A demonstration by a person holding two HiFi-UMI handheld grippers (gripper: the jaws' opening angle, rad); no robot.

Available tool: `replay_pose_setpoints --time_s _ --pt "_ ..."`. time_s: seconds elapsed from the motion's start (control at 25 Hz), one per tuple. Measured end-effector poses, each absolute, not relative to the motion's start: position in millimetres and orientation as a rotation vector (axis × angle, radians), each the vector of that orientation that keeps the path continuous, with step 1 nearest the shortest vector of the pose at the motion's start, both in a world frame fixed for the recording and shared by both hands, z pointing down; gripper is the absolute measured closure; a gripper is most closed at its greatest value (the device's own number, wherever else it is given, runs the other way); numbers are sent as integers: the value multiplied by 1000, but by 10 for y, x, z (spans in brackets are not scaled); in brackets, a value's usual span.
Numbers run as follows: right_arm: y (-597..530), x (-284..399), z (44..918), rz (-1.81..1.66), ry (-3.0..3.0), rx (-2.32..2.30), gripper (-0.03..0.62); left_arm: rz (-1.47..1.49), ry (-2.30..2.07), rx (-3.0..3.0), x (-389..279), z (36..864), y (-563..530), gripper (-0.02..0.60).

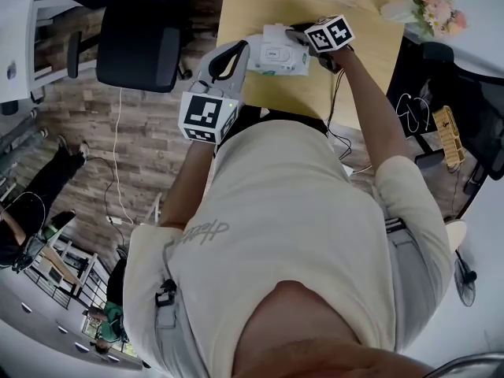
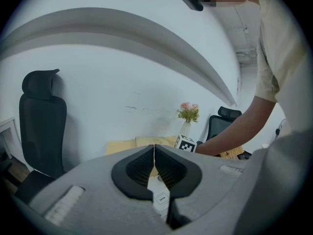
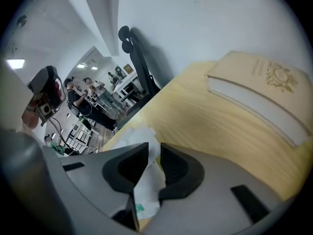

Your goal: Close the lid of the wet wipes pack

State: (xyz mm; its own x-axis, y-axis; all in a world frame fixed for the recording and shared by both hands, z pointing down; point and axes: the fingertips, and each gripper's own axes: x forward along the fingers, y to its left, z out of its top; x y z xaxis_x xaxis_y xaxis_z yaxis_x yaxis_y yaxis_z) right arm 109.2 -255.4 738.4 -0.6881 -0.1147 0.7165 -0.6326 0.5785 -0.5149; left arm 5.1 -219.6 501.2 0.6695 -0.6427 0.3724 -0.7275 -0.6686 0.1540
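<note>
The white wet wipes pack [image 1: 276, 53] lies on the wooden table [image 1: 260, 6] near its front edge. My left gripper [image 1: 240, 50] hangs at the pack's left end, its jaws shut and touching with nothing between them. In the left gripper view the pack's lid label [image 2: 161, 198] shows just below the left gripper [image 2: 154, 155]. My right gripper [image 1: 298, 31] is at the pack's far right corner. In the right gripper view its jaws stand narrowly apart, and the right gripper [image 3: 152, 155] is shut on the pack's white edge [image 3: 145, 182].
A thick tan book [image 3: 259, 92] lies on the table [image 3: 220, 126] beyond the right gripper. A vase of flowers [image 1: 433, 2] stands at the far right. A black office chair [image 1: 142, 42] stands left of the table. Cables run across the floor.
</note>
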Motion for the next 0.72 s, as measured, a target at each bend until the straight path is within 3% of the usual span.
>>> replay_pose_setpoints --time_s 0.72 --pt "-2086 1073 6886 773 -2245 733 525 310 -1114 2665 38 4744 -1843 565"
